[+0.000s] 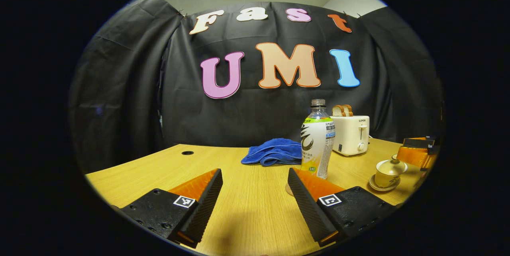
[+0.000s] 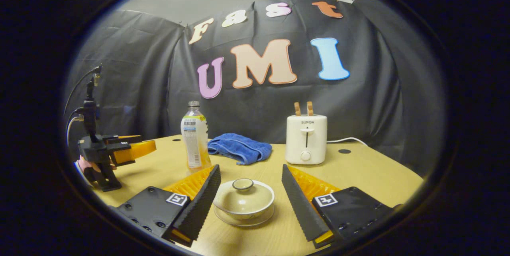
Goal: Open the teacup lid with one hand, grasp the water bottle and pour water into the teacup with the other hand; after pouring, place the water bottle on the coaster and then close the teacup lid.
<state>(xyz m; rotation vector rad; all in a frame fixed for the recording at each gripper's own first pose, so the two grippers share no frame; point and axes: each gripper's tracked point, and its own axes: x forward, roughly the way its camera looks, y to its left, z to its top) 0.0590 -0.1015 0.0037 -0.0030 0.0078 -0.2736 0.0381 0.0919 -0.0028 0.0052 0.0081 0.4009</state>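
Both grippers' jaws spread: right gripper (image 2: pixel 249 192) straddles lidded teacup (image 2: pixel 243 198) without touching; left gripper (image 1: pixel 255 192) faces bottle (image 1: pixel 317 139) on bench (image 1: pixel 159 168).

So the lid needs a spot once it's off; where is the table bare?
Bare wood lies left of the bottle, toward the table's left edge, and right of the toaster. It is crowded among bottle, towel, toaster and teacup.

I am reading "SUPOR" in grey letters on the front of the white two-slot toaster (image 2: pixel 306 139), right of centre in the right gripper view; the print on the clear plastic water bottle's label (image 1: pixel 317 141) is staying too small for me to read.
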